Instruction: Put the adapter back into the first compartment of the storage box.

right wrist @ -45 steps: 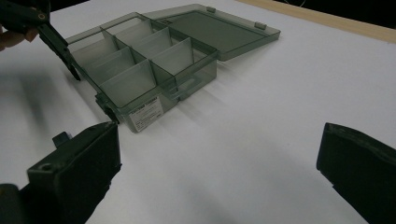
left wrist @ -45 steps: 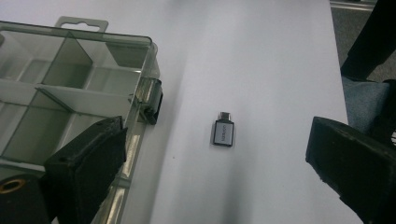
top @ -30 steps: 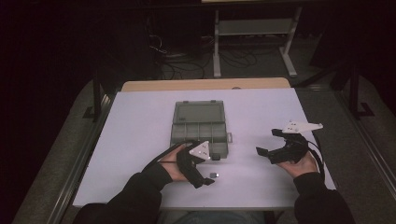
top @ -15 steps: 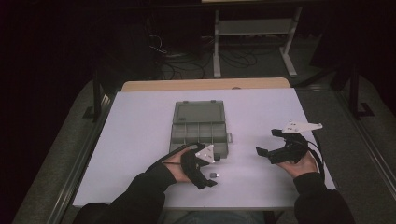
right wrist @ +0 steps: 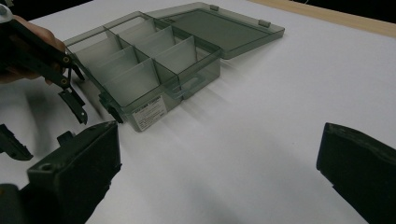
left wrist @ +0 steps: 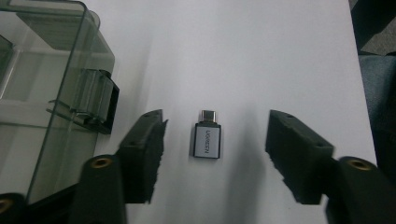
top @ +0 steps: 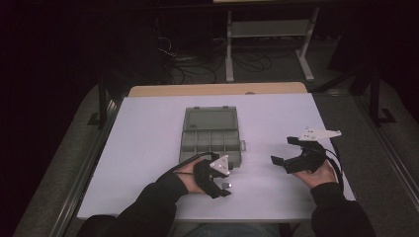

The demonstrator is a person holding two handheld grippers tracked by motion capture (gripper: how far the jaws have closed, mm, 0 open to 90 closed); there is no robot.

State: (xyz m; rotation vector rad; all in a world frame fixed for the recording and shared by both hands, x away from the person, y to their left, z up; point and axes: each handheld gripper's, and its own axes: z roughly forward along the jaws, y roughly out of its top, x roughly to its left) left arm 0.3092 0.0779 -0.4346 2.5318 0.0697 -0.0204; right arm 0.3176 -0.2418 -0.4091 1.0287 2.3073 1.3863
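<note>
Left gripper (top: 223,186): we see it low on the white table (top: 148,138), just in front of the box, its jaws apart around a small grey adapter (top: 226,185)
Box (top: 211,137): grey compartment box at mid-table, its lid lying open and flat on the far side
Right gripper (top: 281,159): we hold it over the table's right part, well apart from the box, jaws spread

Silver-grey adapter (left wrist: 208,141), smoky clear-grey box (right wrist: 154,65), white table (top: 148,133), black jaws.
</note>
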